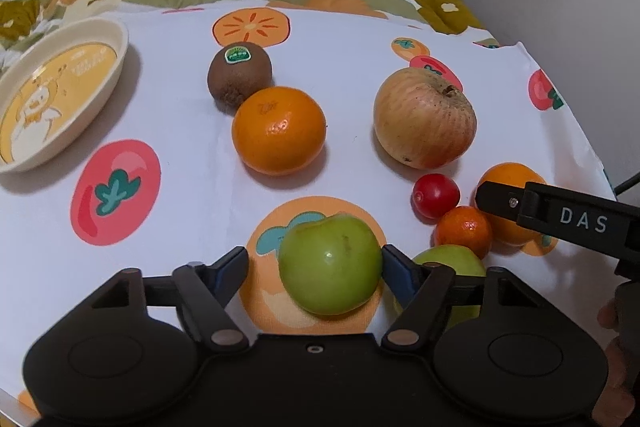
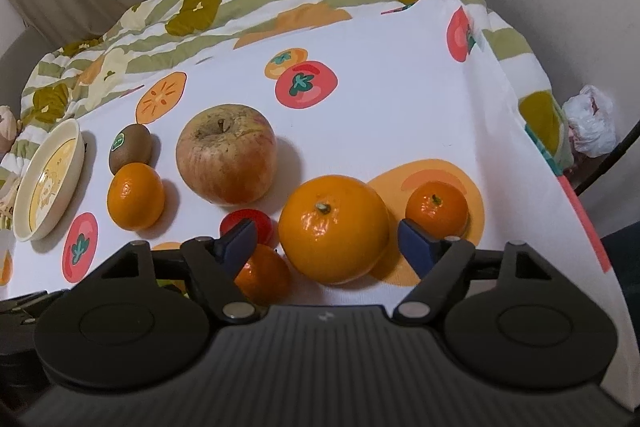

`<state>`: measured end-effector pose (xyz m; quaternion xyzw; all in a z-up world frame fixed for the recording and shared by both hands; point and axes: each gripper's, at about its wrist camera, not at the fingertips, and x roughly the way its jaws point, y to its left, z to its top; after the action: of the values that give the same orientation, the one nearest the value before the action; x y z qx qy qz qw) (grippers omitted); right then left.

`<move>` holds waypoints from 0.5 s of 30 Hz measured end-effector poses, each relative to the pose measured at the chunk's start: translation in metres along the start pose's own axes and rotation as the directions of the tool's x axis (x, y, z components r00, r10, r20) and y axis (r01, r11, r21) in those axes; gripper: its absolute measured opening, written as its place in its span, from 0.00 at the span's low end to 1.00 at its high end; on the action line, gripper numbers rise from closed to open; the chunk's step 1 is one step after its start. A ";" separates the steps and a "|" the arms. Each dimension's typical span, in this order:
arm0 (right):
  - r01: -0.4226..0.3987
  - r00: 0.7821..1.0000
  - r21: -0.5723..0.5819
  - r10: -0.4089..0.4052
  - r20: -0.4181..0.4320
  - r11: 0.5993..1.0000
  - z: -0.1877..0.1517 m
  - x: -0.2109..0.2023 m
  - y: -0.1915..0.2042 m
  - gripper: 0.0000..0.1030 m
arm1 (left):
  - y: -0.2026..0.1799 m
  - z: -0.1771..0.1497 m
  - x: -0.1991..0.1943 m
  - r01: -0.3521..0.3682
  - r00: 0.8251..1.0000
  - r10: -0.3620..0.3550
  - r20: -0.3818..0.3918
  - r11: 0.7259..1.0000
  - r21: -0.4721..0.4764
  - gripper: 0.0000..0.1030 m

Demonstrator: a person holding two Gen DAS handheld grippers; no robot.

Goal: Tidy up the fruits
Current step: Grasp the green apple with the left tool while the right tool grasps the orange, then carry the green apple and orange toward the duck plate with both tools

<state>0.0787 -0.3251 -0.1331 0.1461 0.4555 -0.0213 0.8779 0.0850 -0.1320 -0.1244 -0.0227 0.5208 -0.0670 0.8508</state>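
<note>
Left tongs [image 1: 314, 261] spread around green fruit [image 1: 330, 263]; right tongs [image 2: 326, 241] spread, orange [image 2: 333, 229] stem up

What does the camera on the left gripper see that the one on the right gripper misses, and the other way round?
Only the left wrist view shows the two green fruits, one between the left gripper fingers and another beside it, plus the right gripper from outside.

Only the right wrist view shows the small orange at the far right and a white plastic bag.

Both show the bowl, kiwi, apple, red tomato and big orange.
</note>
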 end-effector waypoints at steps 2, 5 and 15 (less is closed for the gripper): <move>-0.002 1.000 0.002 0.002 -0.004 1.000 0.001 0.003 0.000 0.86 | 0.001 0.000 0.002 0.009 1.000 -0.009 -0.006 1.000 -0.014 0.69; -0.005 1.000 0.003 0.005 -0.009 1.000 0.002 0.006 -0.001 0.84 | 0.000 -0.001 0.005 0.019 1.000 -0.020 -0.011 1.000 -0.015 0.62; -0.007 1.000 0.002 0.007 -0.009 1.000 0.002 0.011 -0.004 0.76 | -0.002 0.000 0.005 0.026 1.000 -0.026 0.003 1.000 -0.005 0.57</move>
<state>0.0863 -0.3283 -0.1413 0.1486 0.4590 -0.0177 0.8757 0.0868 -0.1344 -0.1289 -0.0315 0.5193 -0.0769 0.8505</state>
